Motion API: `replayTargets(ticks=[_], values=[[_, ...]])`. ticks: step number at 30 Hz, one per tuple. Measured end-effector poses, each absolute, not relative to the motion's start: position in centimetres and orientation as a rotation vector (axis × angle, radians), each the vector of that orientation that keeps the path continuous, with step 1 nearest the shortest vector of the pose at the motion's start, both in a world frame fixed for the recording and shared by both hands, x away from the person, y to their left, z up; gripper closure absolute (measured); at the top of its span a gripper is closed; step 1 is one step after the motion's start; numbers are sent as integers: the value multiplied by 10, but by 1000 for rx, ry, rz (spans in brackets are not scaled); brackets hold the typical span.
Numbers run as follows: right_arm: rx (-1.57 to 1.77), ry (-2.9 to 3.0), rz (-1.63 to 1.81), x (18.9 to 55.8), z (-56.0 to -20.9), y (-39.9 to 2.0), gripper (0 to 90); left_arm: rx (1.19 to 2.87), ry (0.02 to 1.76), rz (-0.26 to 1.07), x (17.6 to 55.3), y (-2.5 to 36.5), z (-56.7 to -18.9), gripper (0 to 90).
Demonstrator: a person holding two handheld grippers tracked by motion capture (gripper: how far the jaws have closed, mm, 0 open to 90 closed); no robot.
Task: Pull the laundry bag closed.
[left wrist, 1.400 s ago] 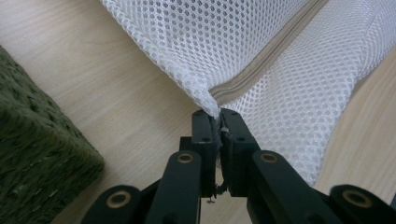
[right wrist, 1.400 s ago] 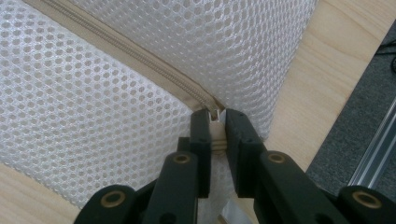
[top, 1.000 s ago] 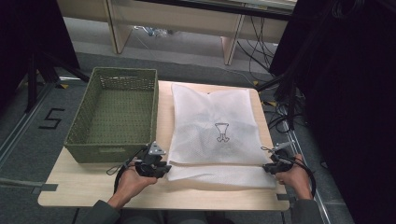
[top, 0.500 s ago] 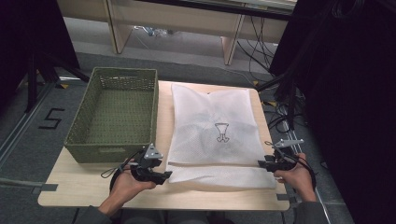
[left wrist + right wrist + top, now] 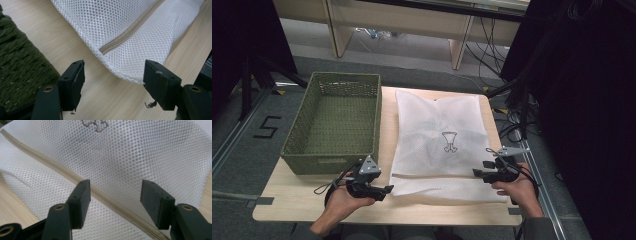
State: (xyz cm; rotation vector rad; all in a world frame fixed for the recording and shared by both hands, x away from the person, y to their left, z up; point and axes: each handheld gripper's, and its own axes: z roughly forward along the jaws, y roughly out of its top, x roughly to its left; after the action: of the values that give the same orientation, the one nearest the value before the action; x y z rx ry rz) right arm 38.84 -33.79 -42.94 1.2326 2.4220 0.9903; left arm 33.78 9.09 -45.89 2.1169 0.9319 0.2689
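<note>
A white mesh laundry bag [image 5: 437,140] lies flat on the table [image 5: 287,205], spanning from near the far edge to near the near edge, right of centre; a beige zipper [image 5: 127,32] runs across its near part, and a small dark emblem [image 5: 449,141] sits near its middle. A green woven basket [image 5: 337,120] stands on the left half of the table, just beside the bag, apart from it. The left gripper [image 5: 384,190] is held at the bag's near-left corner, its fingers [image 5: 72,85] spread, with the bag's corner and the zipper end lying between and beyond them; the basket wall appears at the left of the left gripper view. The right gripper [image 5: 479,173] is held over the bag's right edge near the near-right corner, its fingers [image 5: 81,202] likewise spread, the zipper line passing between them; whether they touch the mesh cannot be told. Compared with half a second earlier, both grippers occupy nearly the same positions at the near corners, and bag and basket are unmoved.
</note>
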Motion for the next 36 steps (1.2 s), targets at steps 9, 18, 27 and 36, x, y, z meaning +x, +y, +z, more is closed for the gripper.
replayTargets(ticks=[9, 18, 27, 36], values=[[1196, 2420, 1041, 379, -427, -321, 409, 2097, 919, 260, 332, 96, -460, 278], [1167, 2481, 1010, 364, -432, -308, 393, 2118, 875, 245, 323, 98, -461, 222], [1142, 2496, 1009, 350, -434, -306, 390, 2133, 841, 251, 311, 97, -459, 228], [1107, 2516, 983, 330, -439, -304, 386, 2152, 830, 259, 297, 97, -461, 231]])
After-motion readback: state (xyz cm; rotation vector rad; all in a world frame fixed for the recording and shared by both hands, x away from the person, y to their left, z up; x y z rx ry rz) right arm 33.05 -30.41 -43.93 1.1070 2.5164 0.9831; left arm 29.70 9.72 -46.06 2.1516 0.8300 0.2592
